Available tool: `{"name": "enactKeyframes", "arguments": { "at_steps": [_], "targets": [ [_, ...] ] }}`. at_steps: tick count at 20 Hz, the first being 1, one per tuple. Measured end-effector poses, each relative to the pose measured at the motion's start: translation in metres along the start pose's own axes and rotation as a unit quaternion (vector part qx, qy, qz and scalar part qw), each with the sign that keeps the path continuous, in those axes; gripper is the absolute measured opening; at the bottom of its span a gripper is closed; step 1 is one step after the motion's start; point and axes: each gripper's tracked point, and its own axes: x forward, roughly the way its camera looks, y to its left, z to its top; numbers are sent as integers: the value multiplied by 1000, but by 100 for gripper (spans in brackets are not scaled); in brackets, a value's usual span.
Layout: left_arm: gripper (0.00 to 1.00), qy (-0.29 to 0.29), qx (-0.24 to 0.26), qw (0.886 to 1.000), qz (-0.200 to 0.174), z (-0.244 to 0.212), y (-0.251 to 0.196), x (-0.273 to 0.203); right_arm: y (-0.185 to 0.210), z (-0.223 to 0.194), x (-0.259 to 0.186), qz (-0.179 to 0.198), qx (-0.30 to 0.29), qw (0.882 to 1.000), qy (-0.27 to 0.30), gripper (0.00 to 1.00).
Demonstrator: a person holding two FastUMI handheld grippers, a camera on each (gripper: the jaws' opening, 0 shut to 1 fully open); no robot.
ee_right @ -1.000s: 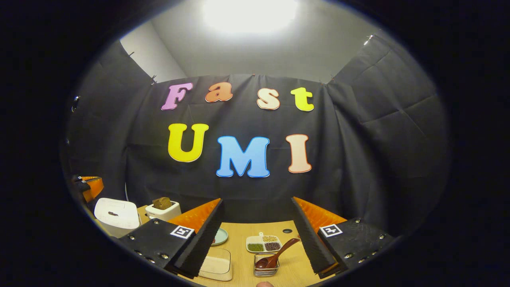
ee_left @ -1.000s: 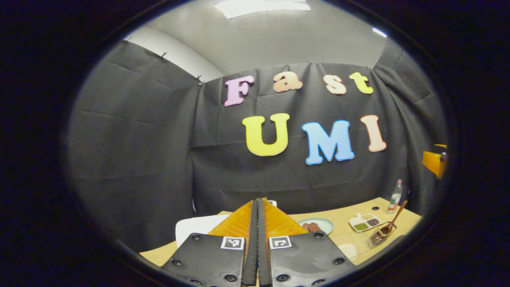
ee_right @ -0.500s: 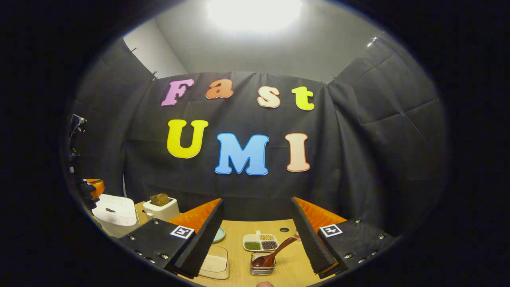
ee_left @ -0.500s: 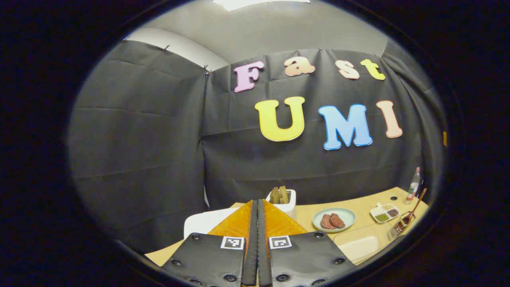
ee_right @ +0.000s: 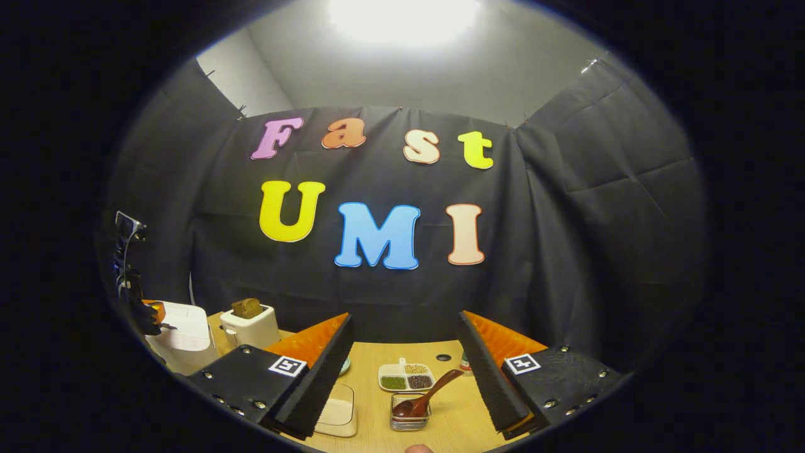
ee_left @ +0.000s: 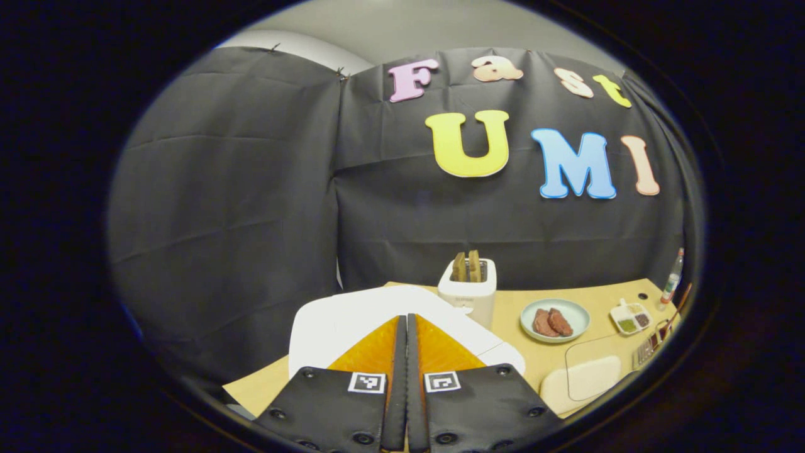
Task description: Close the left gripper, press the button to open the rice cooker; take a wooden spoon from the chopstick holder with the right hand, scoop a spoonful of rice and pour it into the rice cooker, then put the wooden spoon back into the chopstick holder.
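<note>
Since one second ago the left claw, its fingers pressed together and holding nothing, has come down toward the white rice cooker, which now lies just beyond its tips. The step in hand is pressing the button; I judge the next move needs a short push down, but the button itself is hidden behind the fingers. The right claw stands wide apart above the counter, near the wooden spoon in its holder.
</note>
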Motion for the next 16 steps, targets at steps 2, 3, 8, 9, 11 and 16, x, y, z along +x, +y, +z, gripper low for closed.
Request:
{"name": "enactKeyframes", "arguments": {
  "at_steps": [2,3,8,9,11,16],
  "targets": [
    [9,17,4,1000,-1,-14,-2,4,-2,-2,0,-2,2,1000,4,99],
    [9,26,4,1000,-1,-19,-2,6,-2,-4,1,-3,2,1000,6,99],
    [6,43,1,999,2,-34,-4,7,-4,-7,2,-3,-2,1000,9,99],
    [9,46,2,999,2,-35,-3,7,-4,-8,3,-2,-3,1000,10,99],
    [9,41,-1,999,6,-36,-3,8,-6,-10,3,-2,-2,1000,13,99],
    [9,71,-21,997,-2,-45,-4,8,-7,-13,1,-2,9,1000,13,99]
  ]
}}
